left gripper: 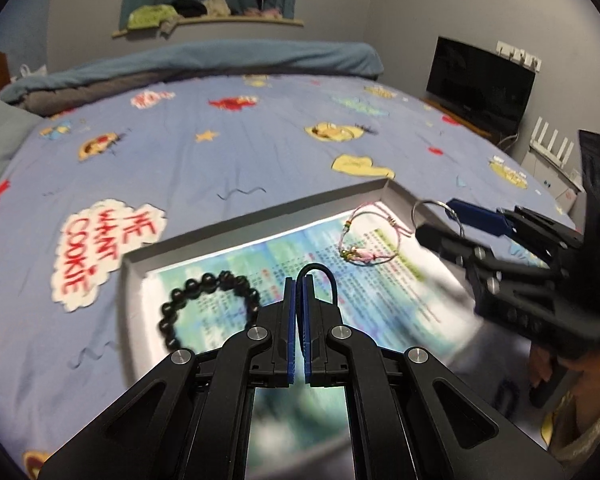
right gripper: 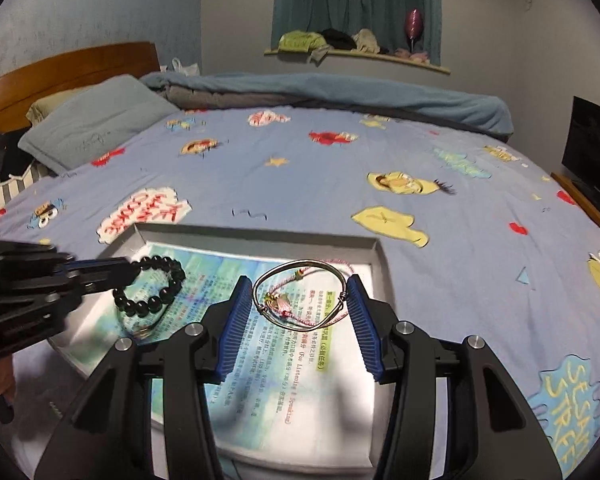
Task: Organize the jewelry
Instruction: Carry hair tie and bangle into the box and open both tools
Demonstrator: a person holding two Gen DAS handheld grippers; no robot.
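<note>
On the bed (right gripper: 300,168), which carries a blue cartoon sheet, lies a shallow grey tray (right gripper: 260,236) with a printed page (right gripper: 268,384) as its floor, and the jewelry is gathered here. Inside the tray, toward its left end, rests a black bead bracelet (right gripper: 152,288), and further right a pink cord bracelet (left gripper: 362,236) lies flat on the page; I judge these two as already put in place. The right gripper (right gripper: 300,300) hovers above the tray with a silver wire bangle (right gripper: 300,298) spanning between its blue fingers (right gripper: 234,328), both pads touching the ring, so it grasps the bangle, which is not yet laid down. The left gripper (left gripper: 299,292) has its fingers clenched together on a thin black loop (left gripper: 320,276), perhaps a hair tie or a cord; I cannot tell which. About half of the work seems finished: two pieces are placed, two remain in the fingers, and what is left is to lower them onto free parts of the page and release them.
</note>
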